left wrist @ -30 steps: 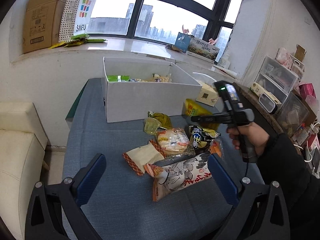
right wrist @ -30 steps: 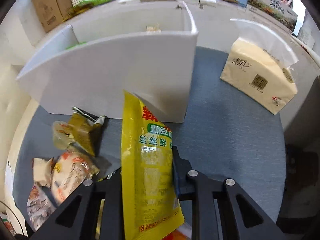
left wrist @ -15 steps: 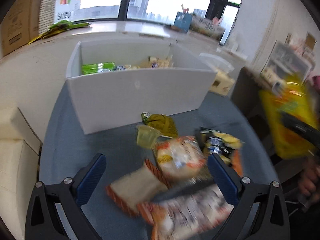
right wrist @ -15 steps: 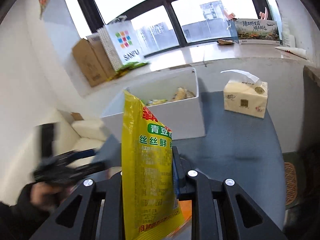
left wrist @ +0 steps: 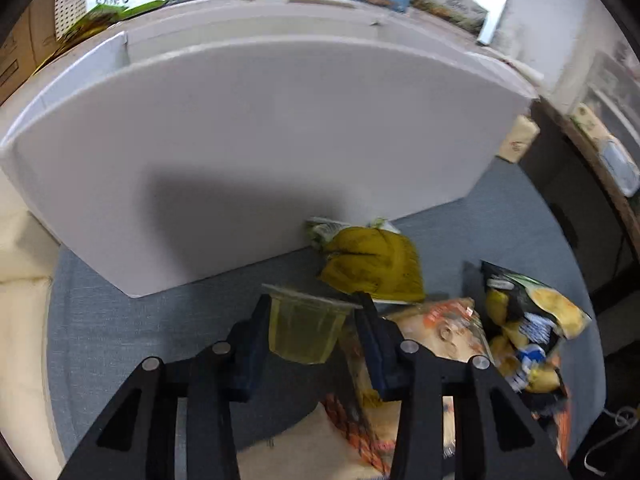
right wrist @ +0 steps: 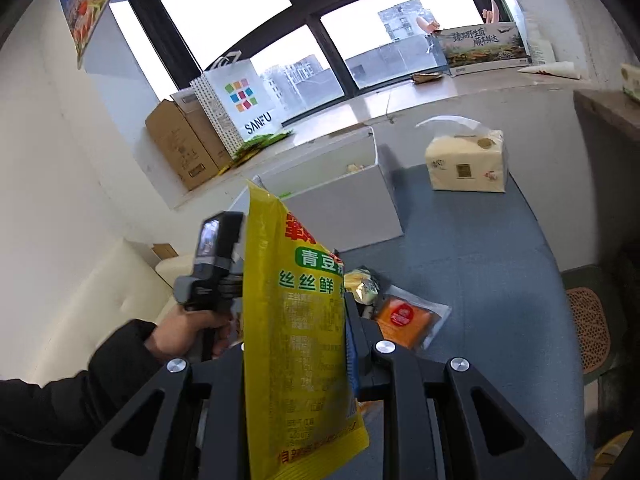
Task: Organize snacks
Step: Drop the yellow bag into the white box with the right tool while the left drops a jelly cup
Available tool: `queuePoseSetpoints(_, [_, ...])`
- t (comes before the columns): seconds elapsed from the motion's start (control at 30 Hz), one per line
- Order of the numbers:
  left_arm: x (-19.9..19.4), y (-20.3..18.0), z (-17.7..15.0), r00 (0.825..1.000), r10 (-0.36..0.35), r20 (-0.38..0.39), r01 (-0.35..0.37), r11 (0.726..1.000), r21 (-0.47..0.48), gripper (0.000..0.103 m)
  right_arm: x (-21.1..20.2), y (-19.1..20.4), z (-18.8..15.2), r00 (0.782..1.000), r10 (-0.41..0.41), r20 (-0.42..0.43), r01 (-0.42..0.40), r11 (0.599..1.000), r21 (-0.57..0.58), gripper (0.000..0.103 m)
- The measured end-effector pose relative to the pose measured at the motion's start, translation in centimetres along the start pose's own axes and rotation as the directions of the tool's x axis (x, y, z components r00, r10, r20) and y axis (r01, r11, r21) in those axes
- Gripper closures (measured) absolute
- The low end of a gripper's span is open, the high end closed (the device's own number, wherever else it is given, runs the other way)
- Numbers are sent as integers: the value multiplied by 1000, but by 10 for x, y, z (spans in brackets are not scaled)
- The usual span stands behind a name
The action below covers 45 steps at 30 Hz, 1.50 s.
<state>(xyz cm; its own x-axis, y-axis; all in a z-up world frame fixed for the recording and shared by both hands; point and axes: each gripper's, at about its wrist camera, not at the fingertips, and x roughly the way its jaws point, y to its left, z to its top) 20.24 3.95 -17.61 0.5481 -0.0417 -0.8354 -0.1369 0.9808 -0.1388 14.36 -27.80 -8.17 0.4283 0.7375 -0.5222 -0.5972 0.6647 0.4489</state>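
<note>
Left gripper (left wrist: 310, 332): its two blue-padded black fingers sit on either side of a small translucent yellow plastic jelly cup (left wrist: 305, 330); the pads look to be touching the cup walls, so I judge it clamped on the cup, low over the grey-blue fabric tabletop (left wrist: 120, 332).
Right gripper (right wrist: 298, 340): closed on a tall yellow foil snack bag with green and red Chinese print (right wrist: 300, 320), held upright and high above the table, its long axis running straight up out of the jaws.
White rectangular foam-board box (left wrist: 260, 140): open-topped and directly ahead of the left gripper, its near wall filling most of that view; from the right wrist view it lies ahead and lower (right wrist: 340, 204), with a few items already inside.
Snacks left on the table: a crumpled mustard-yellow wrapper (left wrist: 372, 268) against the foot of the box wall, an orange-printed clear bun packet (left wrist: 436, 332), a black and yellow chip bag (left wrist: 532, 320).
Deciding relation: the box opening is forward of and above the cup, so the left gripper, much the nearer one, probably has to rise over the near wall before letting go; the yellow bag is already above rim height but farther back.
Risk: the soft cup may slip or tip if it catches the rim.
Bystander: a cream tissue pack (right wrist: 466, 164) stands right of the box, apart from it.
</note>
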Motion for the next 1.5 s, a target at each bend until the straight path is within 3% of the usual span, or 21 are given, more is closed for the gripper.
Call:
queuePoseSetpoints(0.17, [-42,4,-20,994,-60,91,60,998,0,58,9,-1,-6,1000,11,-22,-11,1000,16,81])
queuePoseSetpoints(0.3, [-92,7,-39,974,-118,195,118,993,11,58,21,7,-9,999,26,-47,-26,1000,2,80])
queuePoseSetpoints(0.47, [-139,8,-49,951,-169,258,158,985,62,58,40,12,-3,996,53,-67,-51,998,24,80])
queuePoseSetpoints(0.6, [-168,18,-35,924,-187,333,178,982,55,58,53,23,26,996,73,-40,-73,997,13,80])
queuePoseSetpoints(0.73, [-183,31,2,901,-180,395,173,983,52,58,67,40,71,997,75,13,-74,997,-30,80])
queuePoseSetpoints(0.87, [-182,41,43,891,-155,427,149,988,47,58,92,56,119,996,77,40,-73,994,-83,80])
queuePoseSetpoints(1.0, [-162,49,85,900,-138,413,141,990,23,58,131,62,158,1000,23,15,-21,993,-112,80])
queuePoseSetpoints(1.17, [-126,58,125,930,-93,357,95,995,13,58,188,56,188,996,-82,-39,76,989,-128,80])
queuePoseSetpoints(1.27, [-111,61,135,935,-75,346,74,997,17,58,212,53,193,983,-166,-74,150,972,-181,80])
queuePoseSetpoints(1.37, [-99,69,141,942,-71,328,75,997,1,57,226,48,196,978,-184,-102,163,969,-184,80])
queuePoseSetpoints(1.4, [-96,71,142,947,-62,315,64,998,3,51,231,46,198,977,-191,-101,170,968,-182,79])
queuePoseSetpoints(1.43, [-92,73,143,952,-35,303,38,999,-4,41,233,44,200,976,-196,-96,176,968,-180,66])
queuePoseSetpoints(1.47, [-90,74,142,954,-14,298,19,1000,-13,11,236,40,201,976,-198,-95,179,968,-174,48])
queuePoseSetpoints(1.5, [-90,76,140,952,9,305,-2,1000,-22,0,238,37,202,976,-198,-94,181,969,-167,8])
